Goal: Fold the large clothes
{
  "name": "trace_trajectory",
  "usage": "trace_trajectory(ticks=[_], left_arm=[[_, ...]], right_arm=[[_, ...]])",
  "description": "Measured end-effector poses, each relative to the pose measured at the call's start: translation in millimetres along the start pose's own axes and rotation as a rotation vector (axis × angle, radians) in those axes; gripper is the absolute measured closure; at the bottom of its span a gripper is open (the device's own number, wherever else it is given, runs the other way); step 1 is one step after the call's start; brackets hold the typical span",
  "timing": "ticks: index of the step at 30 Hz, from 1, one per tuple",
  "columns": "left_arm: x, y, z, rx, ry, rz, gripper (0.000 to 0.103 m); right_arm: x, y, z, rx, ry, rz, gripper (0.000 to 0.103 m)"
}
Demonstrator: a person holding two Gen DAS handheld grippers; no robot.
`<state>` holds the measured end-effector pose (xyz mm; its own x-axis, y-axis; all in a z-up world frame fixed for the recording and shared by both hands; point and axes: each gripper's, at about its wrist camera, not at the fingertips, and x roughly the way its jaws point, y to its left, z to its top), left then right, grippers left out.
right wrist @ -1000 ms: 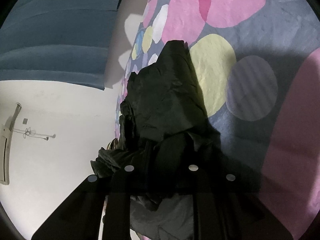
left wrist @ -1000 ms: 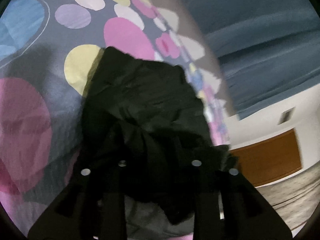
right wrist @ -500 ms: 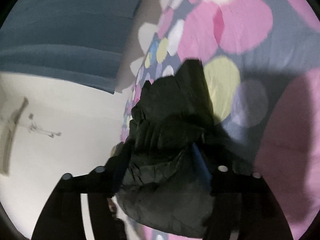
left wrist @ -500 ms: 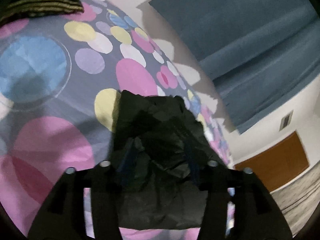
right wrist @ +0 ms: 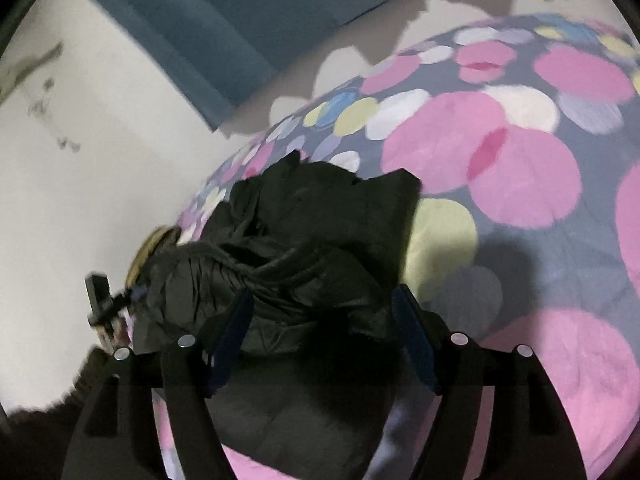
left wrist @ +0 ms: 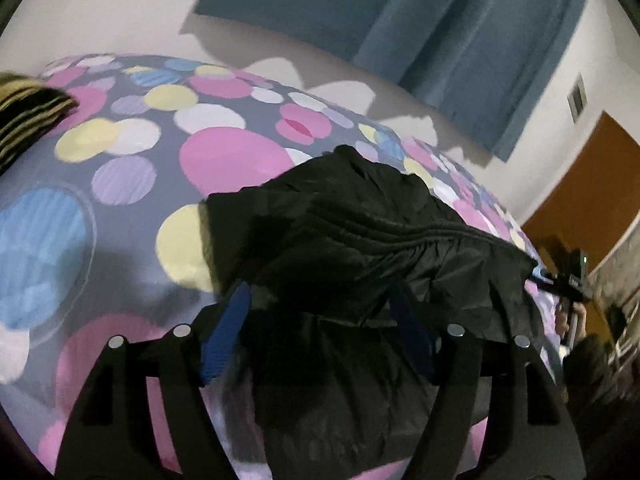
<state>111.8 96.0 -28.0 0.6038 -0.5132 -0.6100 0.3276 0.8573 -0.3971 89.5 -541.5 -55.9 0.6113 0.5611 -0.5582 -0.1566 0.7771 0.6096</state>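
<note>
Black padded jacket (left wrist: pixel 352 248) lies bunched on the bed (left wrist: pixel 120 184), centre of both frames, on a grey cover with pink, yellow and blue circles. Left gripper (left wrist: pixel 320 320) at lower centre of the left view, jaws spread wide, blue pads (left wrist: pixel 224 336) either side of the fabric, not pinching it. Right gripper (right wrist: pixel 324 328) same in the right view: jaws apart, jacket (right wrist: pixel 312 248) between them, loose. Blue curtain (left wrist: pixel 460 32) upper right of the left view; striped pillow (left wrist: pixel 24 120) at left edge.
</note>
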Motion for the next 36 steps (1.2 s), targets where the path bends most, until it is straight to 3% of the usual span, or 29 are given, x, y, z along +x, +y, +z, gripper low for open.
trace_trajectory(ticks=[7, 17, 19, 20, 21, 22, 24, 25, 27, 31, 36], left_arm=[[14, 6, 14, 0.030, -0.006, 0.020, 0.031], [48, 1, 32, 0.063, 0.076, -0.089, 0.031], [53, 1, 33, 0.050, 0.093, -0.085, 0.037], [55, 0, 33, 0.052, 0.099, -0.071, 0.049], [56, -1, 32, 0.057, 0.104, -0.061, 0.061], [57, -3, 31, 0.066, 0.113, -0.050, 0.066], [57, -7, 29, 0.074, 0.122, -0.034, 0.083], [55, -10, 27, 0.080, 0.118, -0.020, 0.084], [50, -17, 26, 0.093, 0.102, 0.007, 0.087], [33, -31, 26, 0.118, 0.054, 0.057, 0.089], [14, -40, 45, 0.106, -0.011, 0.063, 0.090]], right_arm=[[19, 7, 10, -0.096, 0.035, 0.024, 0.027], [35, 10, 16, -0.098, 0.066, 0.049, 0.027], [35, 11, 16, -0.099, 0.051, 0.043, 0.027], [35, 12, 16, -0.101, 0.044, 0.038, 0.029], [35, 14, 15, -0.105, 0.039, 0.029, 0.041], [37, 18, 14, -0.116, 0.041, 0.019, 0.056], [39, 23, 12, -0.130, 0.047, -0.015, 0.070], [39, 28, 11, -0.144, 0.045, -0.040, 0.077], [37, 36, 8, -0.164, 0.042, -0.079, 0.082], [27, 52, 5, -0.199, 0.015, -0.122, 0.085], [10, 68, 22, -0.213, -0.051, -0.137, 0.087]])
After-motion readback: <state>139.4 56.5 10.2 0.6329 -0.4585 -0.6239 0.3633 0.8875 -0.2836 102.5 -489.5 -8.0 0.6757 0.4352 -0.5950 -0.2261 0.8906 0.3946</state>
